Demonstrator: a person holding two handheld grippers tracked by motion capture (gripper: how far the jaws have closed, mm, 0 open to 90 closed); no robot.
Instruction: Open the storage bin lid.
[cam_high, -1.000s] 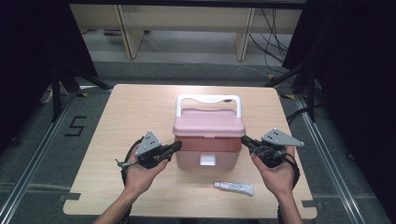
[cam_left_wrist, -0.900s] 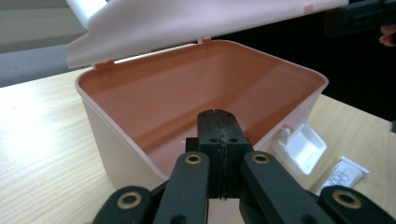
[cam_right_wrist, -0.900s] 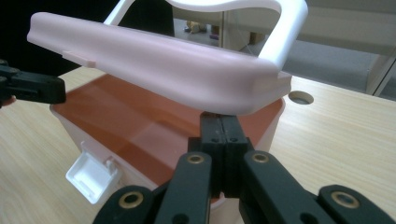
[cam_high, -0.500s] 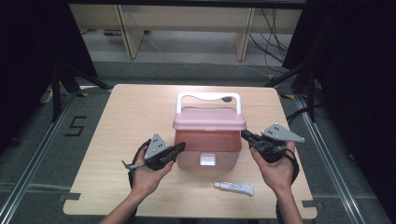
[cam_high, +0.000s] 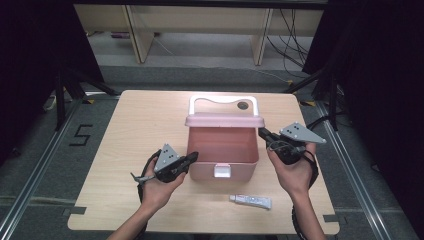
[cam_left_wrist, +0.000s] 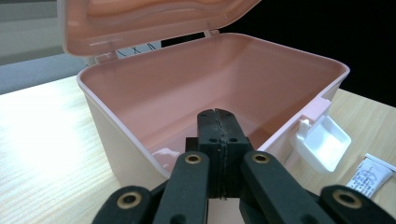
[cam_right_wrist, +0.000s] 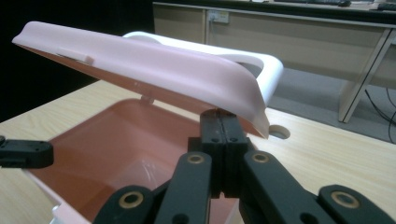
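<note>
High view: the lid (cam_high: 224, 120) of the pink box (cam_high: 222, 150) was down a second ago and now stands raised at the back, so the inside is open to see and looks empty. I judge the opening step is nearly done. The box sits in the middle of the worktop (cam_high: 125, 130), with a small tube (cam_high: 251, 201) lying in front of it. The left tongs (cam_high: 192, 157) rest at the box's front left corner; the right tongs (cam_high: 262, 134) are at the right end of the lid.

Left gripper view: the jaws are pressed together with nothing between them, and they point over the rim into the box (cam_left_wrist: 210, 93).

Right gripper view: the jaws are closed and empty, with their tips under the lid's edge (cam_right_wrist: 154, 65), seemingly propping it.
</note>
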